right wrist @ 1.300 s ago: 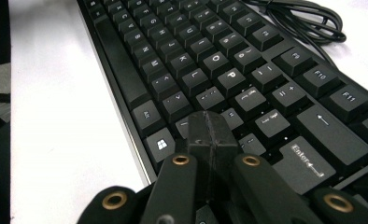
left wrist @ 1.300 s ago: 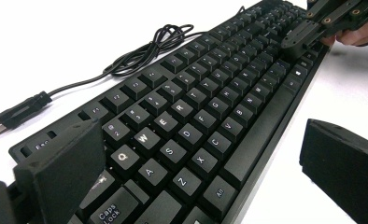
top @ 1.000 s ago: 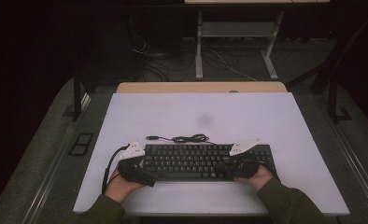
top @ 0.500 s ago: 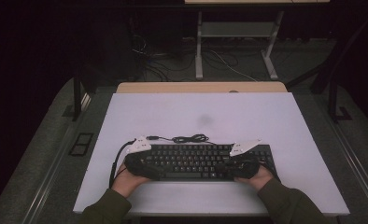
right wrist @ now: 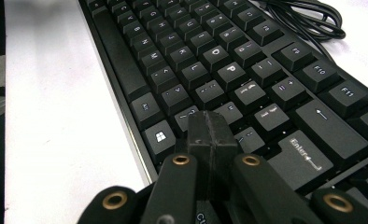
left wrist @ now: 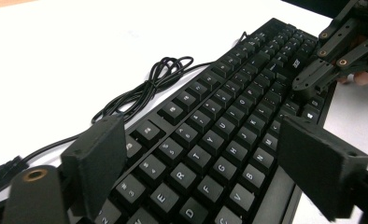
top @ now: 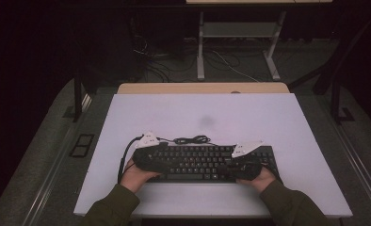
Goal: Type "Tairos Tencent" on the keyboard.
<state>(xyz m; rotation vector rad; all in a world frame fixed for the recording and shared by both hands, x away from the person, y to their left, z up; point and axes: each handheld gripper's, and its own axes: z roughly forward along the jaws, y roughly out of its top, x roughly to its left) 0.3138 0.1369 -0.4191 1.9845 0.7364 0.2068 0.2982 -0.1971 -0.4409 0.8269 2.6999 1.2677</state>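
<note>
Two claws work at one black keyboard (top: pixel 207 162), which lies flat on the white desk (top: pixel 287 122) toward the 6 o'clock edge in the high view, its long side running from 9 to 3 o'clock. Its thin black cable (top: pixel 190 140) sits in a loose coil on the desk just beyond the back edge, at about 12 o'clock from the left half of the keys.

At the keyboard's 9 o'clock end, the left claw (left wrist: pixel 205 163) is held in the person's left hand (top: pixel 134 174). Its jaws stand spread, and they have just been closing a little. In the left gripper view the letter keys lie between and under the two dark pads (left wrist: pixel 98 161), which straddle the board without pressing on it. The coiled cable shows at 11 o'clock in that view.

At the keyboard's 3 o'clock end, the right claw (right wrist: pixel 210 135) is held in the right hand (top: pixel 261 178). Its jaws are pressed together with nothing between them, and the joined tips point down over the bottom row of keys, close to the Windows key (right wrist: pixel 159 136). Whether the tips touch a key cannot be told. The Enter key (right wrist: pixel 303 154) lies at 3 o'clock from the tips in the right gripper view.
</note>
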